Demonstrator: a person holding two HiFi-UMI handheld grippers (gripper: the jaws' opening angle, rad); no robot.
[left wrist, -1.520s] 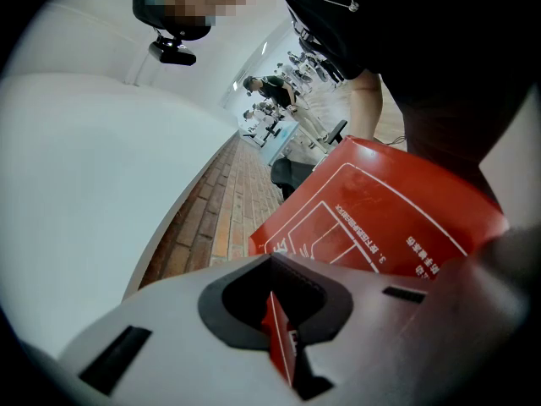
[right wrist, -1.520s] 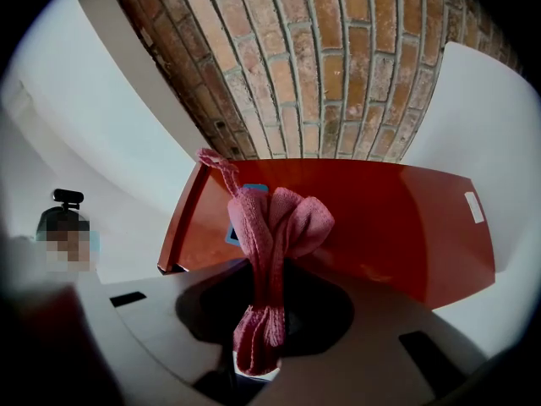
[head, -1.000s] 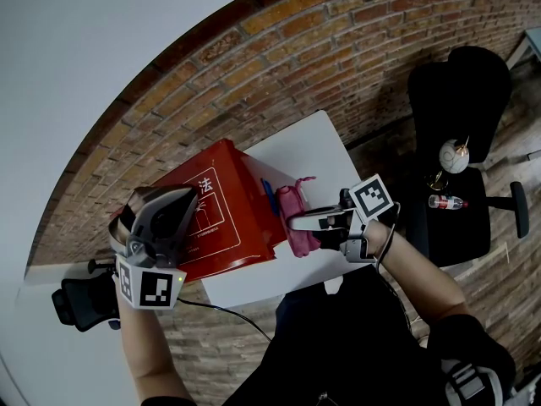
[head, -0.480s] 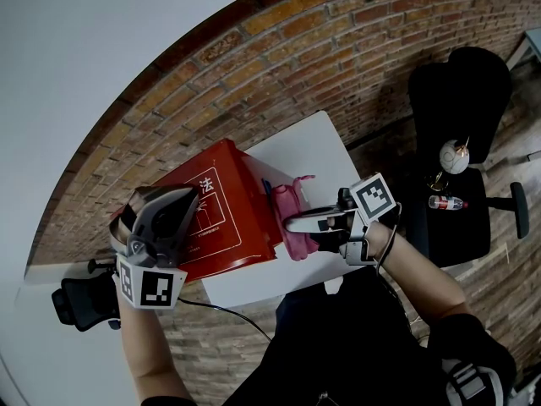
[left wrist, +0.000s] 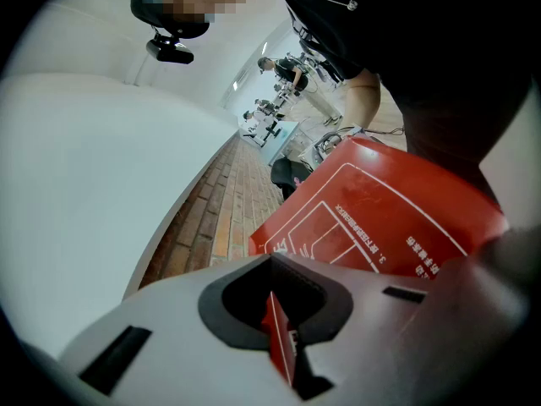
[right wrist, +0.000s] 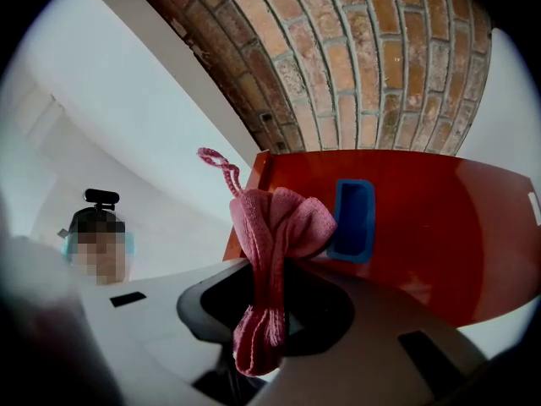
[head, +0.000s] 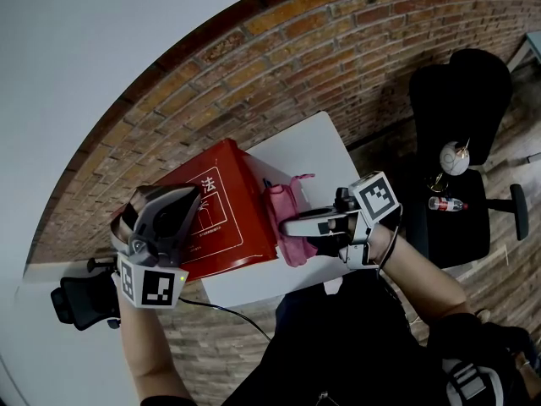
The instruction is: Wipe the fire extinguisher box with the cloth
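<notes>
The red fire extinguisher box (head: 228, 218) stands on a small white table (head: 313, 150) against the brick wall. My left gripper (head: 188, 200) is at the box's top left and is shut on a thin red edge of the box (left wrist: 397, 218); that edge shows between the jaws of the left gripper (left wrist: 279, 332). My right gripper (head: 286, 225) is shut on a bunched pink cloth (head: 287, 214) held against the box's right side. In the right gripper view the cloth (right wrist: 275, 227) sticks up from the right gripper (right wrist: 270, 303) in front of the red box (right wrist: 423, 227) and its blue recessed handle (right wrist: 353, 208).
A black office chair (head: 461, 100) stands right of the table with a bottle (head: 446, 202) and a round object (head: 454, 156) on its seat. Another black chair part (head: 80, 299) is at the lower left. A brick wall (head: 338, 49) is behind the box.
My right gripper and the pink cloth have moved up along the box's right side. The left gripper and the box have stayed put.
</notes>
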